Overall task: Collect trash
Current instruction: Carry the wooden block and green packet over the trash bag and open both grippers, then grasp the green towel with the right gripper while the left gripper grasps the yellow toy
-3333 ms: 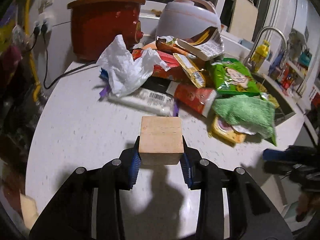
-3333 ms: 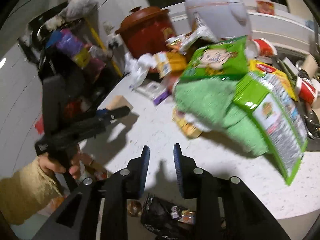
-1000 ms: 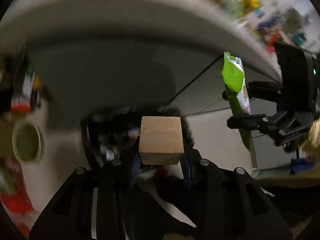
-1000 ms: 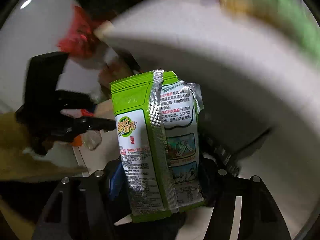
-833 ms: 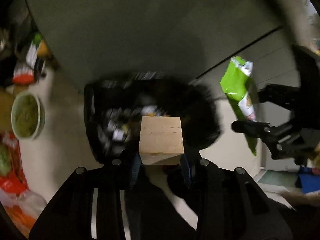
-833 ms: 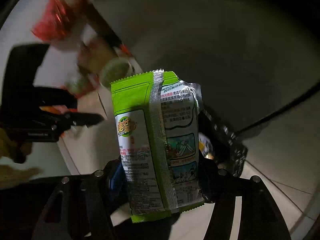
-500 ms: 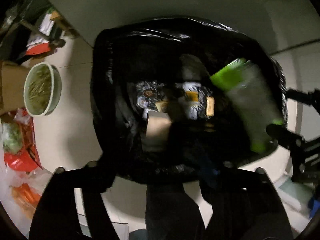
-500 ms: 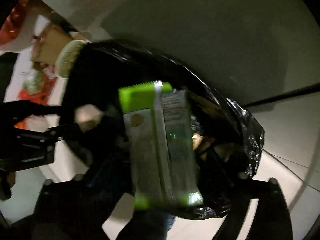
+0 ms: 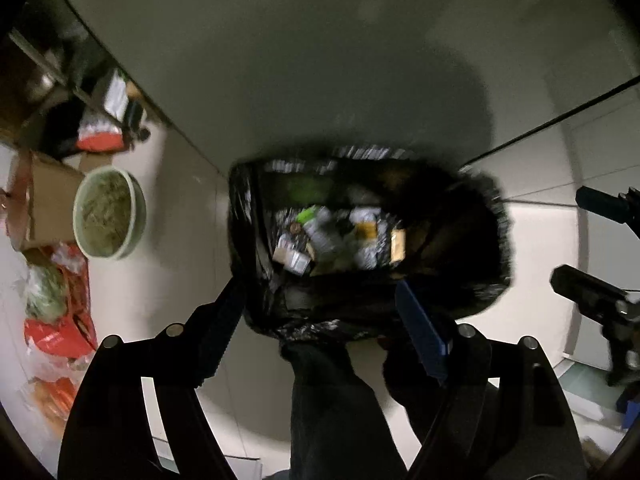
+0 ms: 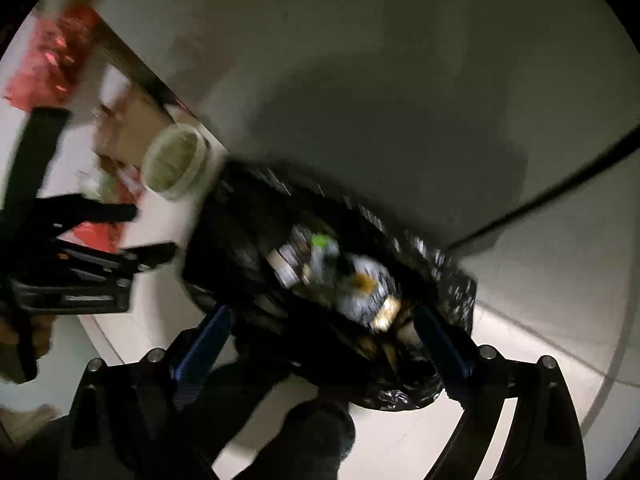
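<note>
A bin lined with a black bag (image 9: 256, 208) stands on the floor below both grippers; it also shows in the right wrist view (image 10: 224, 240). Inside lie several wrappers, among them a green snack packet (image 9: 310, 214), also in the right wrist view (image 10: 320, 242), and a wooden block (image 9: 398, 244). My left gripper (image 9: 324, 324) is open and empty above the bin's near rim. My right gripper (image 10: 324, 340) is open and empty above the bin. Each gripper shows at the edge of the other's view.
A pale green bowl (image 9: 108, 212) with dried scraps stands on the floor left of the bin, beside a cardboard box (image 9: 44, 200) and red bags (image 9: 60, 332). A grey cabinet front (image 9: 320, 60) rises behind the bin. A dark leg (image 9: 332, 412) is below the left gripper.
Both grippers swung down from the counter to the bin and opened. The wooden block dropped from the left gripper and the green packet from the right; both now lie in the bag.
</note>
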Demonstrator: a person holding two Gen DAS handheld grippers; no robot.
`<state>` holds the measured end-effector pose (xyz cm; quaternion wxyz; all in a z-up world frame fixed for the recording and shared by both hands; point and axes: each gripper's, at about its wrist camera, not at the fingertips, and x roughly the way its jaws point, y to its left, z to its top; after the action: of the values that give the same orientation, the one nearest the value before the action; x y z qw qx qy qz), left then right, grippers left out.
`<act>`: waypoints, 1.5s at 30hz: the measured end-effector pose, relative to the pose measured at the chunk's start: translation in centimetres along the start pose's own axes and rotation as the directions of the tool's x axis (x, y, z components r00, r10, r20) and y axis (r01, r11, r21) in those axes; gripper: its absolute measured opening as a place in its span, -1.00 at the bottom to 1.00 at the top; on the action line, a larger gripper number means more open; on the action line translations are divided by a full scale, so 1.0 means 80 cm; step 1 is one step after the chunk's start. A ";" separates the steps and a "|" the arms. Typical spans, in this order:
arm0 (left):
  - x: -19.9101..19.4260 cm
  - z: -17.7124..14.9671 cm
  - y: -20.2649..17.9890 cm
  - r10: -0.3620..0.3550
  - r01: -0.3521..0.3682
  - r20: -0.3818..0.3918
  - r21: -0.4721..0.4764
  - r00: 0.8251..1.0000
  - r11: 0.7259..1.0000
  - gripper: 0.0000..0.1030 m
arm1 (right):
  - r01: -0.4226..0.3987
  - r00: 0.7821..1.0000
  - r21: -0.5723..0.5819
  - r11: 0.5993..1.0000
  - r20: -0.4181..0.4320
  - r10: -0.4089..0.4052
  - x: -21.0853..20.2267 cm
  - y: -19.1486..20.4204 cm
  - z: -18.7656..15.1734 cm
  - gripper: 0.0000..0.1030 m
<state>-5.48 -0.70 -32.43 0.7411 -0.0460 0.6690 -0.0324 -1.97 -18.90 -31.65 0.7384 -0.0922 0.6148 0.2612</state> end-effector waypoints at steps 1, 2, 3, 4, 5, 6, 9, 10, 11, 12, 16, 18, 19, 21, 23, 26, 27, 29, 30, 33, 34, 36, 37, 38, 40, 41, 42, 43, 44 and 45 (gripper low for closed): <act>-0.021 0.002 -0.006 0.000 -0.001 0.017 0.007 1.000 1.000 0.54 | -0.026 0.999 -0.007 1.000 0.041 0.027 -0.035 0.005 0.006 0.76; -0.046 0.006 -0.014 0.002 -0.002 0.040 0.015 0.999 1.000 0.60 | -0.053 0.995 -0.020 0.998 0.088 0.055 -0.072 0.011 0.012 0.76; -0.080 0.009 -0.022 0.013 -0.015 0.071 0.027 0.997 1.000 0.63 | -0.070 0.990 -0.032 0.997 0.123 0.073 -0.099 0.018 0.016 0.76; -0.099 0.012 -0.025 0.013 -0.016 0.090 0.035 0.996 0.999 0.63 | -0.088 0.981 -0.051 0.995 0.169 0.095 -0.136 0.024 0.021 0.76; -0.121 0.014 -0.030 0.005 -0.010 0.113 0.043 0.994 0.999 0.64 | -0.101 0.973 -0.065 0.993 0.204 0.112 -0.162 0.028 0.024 0.76; -0.141 0.016 -0.035 0.005 -0.012 0.134 0.047 0.991 0.999 0.65 | -0.112 0.957 -0.086 0.990 0.258 0.131 -0.200 0.034 0.028 0.77; -0.195 0.026 -0.049 0.008 -0.022 0.224 0.061 0.975 0.998 0.73 | -0.075 0.898 -0.113 0.991 0.425 0.117 -0.290 0.035 0.043 0.89; -0.211 0.031 -0.055 0.008 -0.029 0.261 0.074 0.965 0.997 0.73 | -0.041 0.873 -0.109 0.993 0.480 0.089 -0.313 0.028 0.050 0.89; -0.220 0.034 -0.057 0.011 -0.036 0.284 0.082 0.959 0.996 0.73 | 0.007 0.843 -0.091 0.996 0.537 0.043 -0.333 0.021 0.061 0.89; -0.227 0.037 -0.061 0.012 -0.042 0.307 0.093 0.952 0.995 0.73 | 0.039 0.826 -0.074 0.997 0.564 0.009 -0.340 0.015 0.069 0.89; -0.241 0.053 -0.074 0.018 -0.064 0.359 0.117 0.933 0.991 0.74 | 0.169 0.781 0.030 0.985 0.605 -0.153 -0.341 -0.018 0.116 0.89; -0.245 0.058 -0.073 0.014 -0.058 0.370 0.109 0.929 0.992 0.74 | 0.202 0.779 0.070 0.977 0.593 -0.204 -0.327 -0.038 0.139 0.89; -0.246 0.060 -0.073 0.015 -0.057 0.374 0.102 0.927 0.993 0.73 | 0.210 0.782 0.085 0.974 0.583 -0.220 -0.318 -0.048 0.149 0.89; -0.249 0.063 -0.071 0.019 -0.057 0.380 0.088 0.925 0.994 0.74 | 0.206 0.798 0.110 0.972 0.556 -0.232 -0.302 -0.062 0.163 0.89; -0.250 0.063 -0.068 0.022 -0.053 0.383 0.071 0.924 0.996 0.74 | 0.168 0.814 0.131 0.977 0.541 -0.213 -0.296 -0.078 0.173 0.80; -0.253 0.062 -0.058 0.025 -0.046 0.372 0.049 0.928 0.998 0.73 | 0.069 0.840 0.177 0.982 0.521 -0.153 -0.285 -0.102 0.187 0.54; -0.253 0.062 -0.054 0.023 -0.041 0.367 0.042 0.930 0.998 0.74 | 0.060 0.851 0.189 0.980 0.503 -0.150 -0.280 -0.102 0.188 0.18; -0.252 0.063 -0.052 0.022 -0.036 0.364 0.030 0.931 0.999 0.73 | 0.064 0.864 0.198 0.978 0.480 -0.154 -0.272 -0.107 0.194 -0.17; -0.253 0.062 -0.051 0.021 -0.034 0.364 0.028 0.931 0.999 0.73 | 0.054 0.863 0.193 0.980 0.485 -0.143 -0.273 -0.107 0.194 -0.54; -0.257 0.065 -0.050 0.015 -0.025 0.372 0.022 0.928 0.999 0.73 | -0.022 0.868 0.204 0.979 0.489 -0.082 -0.284 -0.115 0.190 -0.64; -0.259 0.066 -0.050 0.011 -0.021 0.375 0.021 0.927 1.000 0.73 | -0.027 0.863 0.200 0.979 0.500 -0.079 -0.291 -0.115 0.187 -0.65; -0.260 0.071 -0.050 0.004 -0.013 0.379 0.020 0.925 1.000 0.73 | -0.035 0.848 0.198 0.980 0.525 -0.076 -0.314 -0.114 0.179 -0.65; -0.261 0.075 -0.051 0.002 -0.010 0.382 0.018 0.924 1.000 0.73 | -0.044 0.837 0.202 0.978 0.542 -0.074 -0.329 -0.115 0.175 -0.65; -0.262 0.079 -0.052 -0.004 -0.003 0.386 0.018 0.922 1.000 0.73 | -0.058 0.825 0.204 0.977 0.562 -0.068 -0.343 -0.116 0.171 -0.65; -0.262 0.090 -0.059 -0.018 0.009 0.394 0.027 0.919 1.000 0.73 | -0.088 0.793 0.213 0.973 0.606 -0.061 -0.377 -0.120 0.158 -0.65; -0.261 0.097 -0.065 -0.027 0.013 0.397 0.038 0.917 0.999 0.73 | -0.100 0.781 0.215 0.971 0.622 -0.057 -0.390 -0.122 0.155 -0.65; -0.260 0.102 -0.070 -0.033 0.014 0.399 0.049 0.916 0.999 0.73 | -0.108 0.769 0.221 0.969 0.637 -0.060 -0.405 -0.125 0.153 -0.65; -0.260 0.111 -0.080 -0.045 0.017 0.404 0.073 0.914 0.997 0.73 | -0.114 0.756 0.228 0.967 0.652 -0.064 -0.418 -0.128 0.150 -0.65; -0.259 0.123 -0.093 -0.062 0.017 0.415 0.111 0.908 0.994 0.73 | -0.126 0.742 0.232 0.964 0.667 -0.064 -0.431 -0.131 0.147 -0.65; -0.259 0.132 -0.105 -0.073 0.014 0.425 0.140 0.902 0.990 0.74 | -0.138 0.727 0.234 0.962 0.684 -0.062 -0.443 -0.133 0.143 -0.65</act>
<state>3.03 -6.52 -9.95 0.8707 -0.0173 0.4846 -0.0825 9.38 -32.28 2.85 0.9128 0.1243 0.3298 0.2062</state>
